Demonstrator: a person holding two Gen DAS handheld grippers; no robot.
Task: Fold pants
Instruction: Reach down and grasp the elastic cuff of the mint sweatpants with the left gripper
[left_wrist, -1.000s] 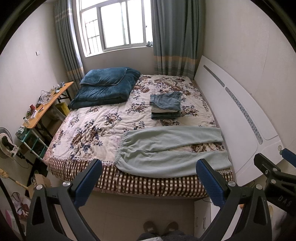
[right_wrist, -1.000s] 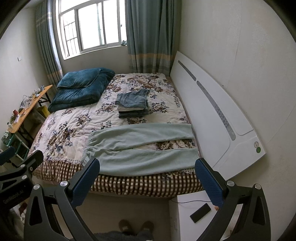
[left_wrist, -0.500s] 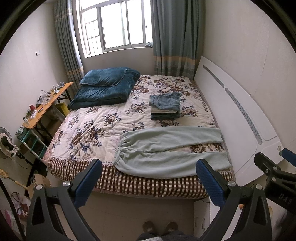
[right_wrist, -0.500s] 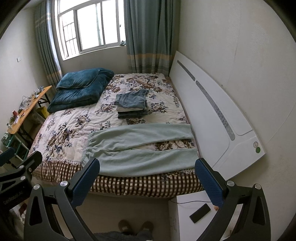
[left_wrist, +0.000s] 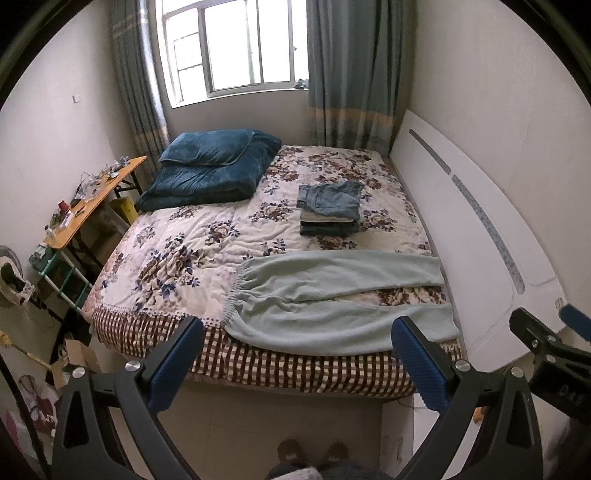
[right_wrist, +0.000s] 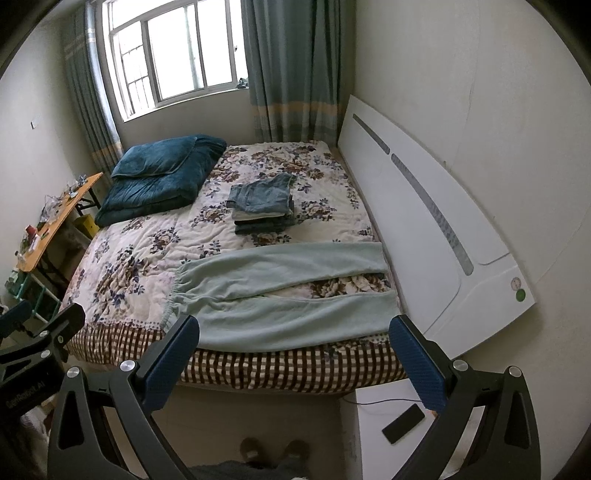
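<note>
— While both tools hang short of the bed, where do the pants (left_wrist: 332, 295) sit against the jaws?

— Beyond the tips of both; they lie flat across the near edge of the floral quilt (left_wrist: 192, 254), waistband (left_wrist: 234, 295) ahead of the left gripper (left_wrist: 295, 354), on its left-hand finger's side; leg ends ahead of the right gripper (right_wrist: 295, 350), past its right-hand finger. The two legs part into a narrow V towards the white headboard (right_wrist: 424, 229); the near leg droops a little over the checked bed edge (left_wrist: 295, 365).

— And the jaws themselves?

— Spread wide on both tools, blue pads (right_wrist: 171, 360) far apart, nothing between them; neither touches cloth.

— How would you expect the fabric to behave?

— Soft, light, fleecy by the look of it; it should drape and sag rather than hold a line, and I'd judge it clings to the quilt more than it slides. Nothing fragile; the risk is a pinch that takes one layer only, or drags the quilt up with it.

— So where to take hold?

— My guess: the far leg, one jaw at its cuff (right_wrist: 376, 256), the other at the far waistband corner, both layers pinched; then lay it over the near leg. The folded stack of jeans (right_wrist: 264, 206), further beyond the tips, is well apart and out of the way.
</note>
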